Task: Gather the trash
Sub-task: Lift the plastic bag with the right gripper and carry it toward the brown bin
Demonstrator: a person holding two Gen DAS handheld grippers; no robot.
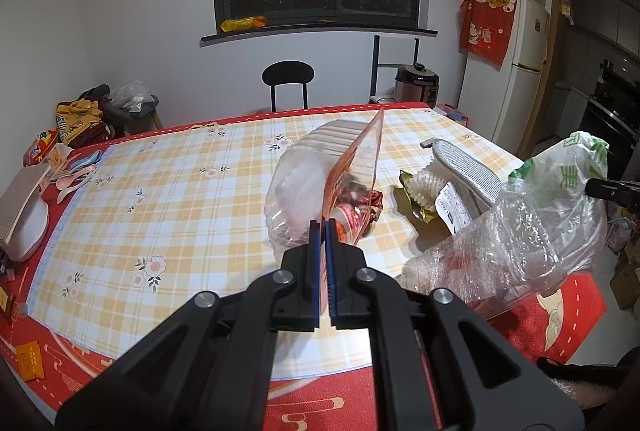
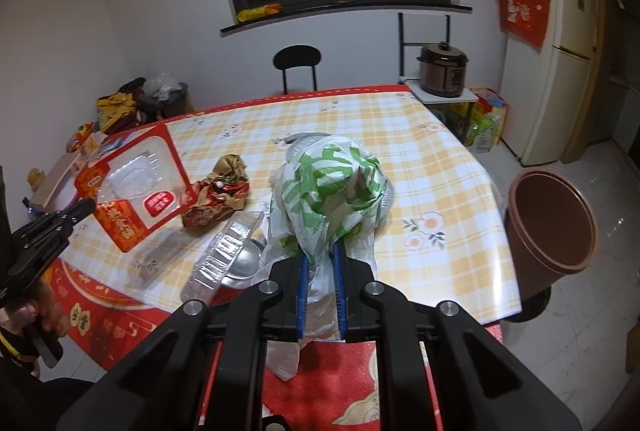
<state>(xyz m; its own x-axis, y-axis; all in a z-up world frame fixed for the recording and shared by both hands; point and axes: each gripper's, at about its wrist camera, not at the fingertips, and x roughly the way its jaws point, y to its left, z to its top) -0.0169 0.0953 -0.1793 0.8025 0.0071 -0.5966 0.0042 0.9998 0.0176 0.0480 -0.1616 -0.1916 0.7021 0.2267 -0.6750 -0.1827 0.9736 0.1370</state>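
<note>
My left gripper [image 1: 323, 225] is shut on a red food package with a clear plastic tray [image 1: 352, 171] and holds it edge-up above the table; the package also shows in the right wrist view [image 2: 136, 187]. My right gripper [image 2: 319, 251] is shut on a white and green plastic bag [image 2: 332, 187], which also shows in the left wrist view [image 1: 568, 167]. A crumpled red and gold wrapper [image 2: 218, 197] lies on the table between them. A clear plastic lid [image 2: 222, 255] and a metal bowl [image 2: 246, 263] lie near the front edge.
The table has a yellow plaid cloth [image 2: 400, 151]. A brown bin [image 2: 550, 227] stands on the floor to its right. A black chair [image 2: 297, 65] is at the far side. A fridge [image 2: 560, 63] and a rice cooker [image 2: 442, 69] stand at the right.
</note>
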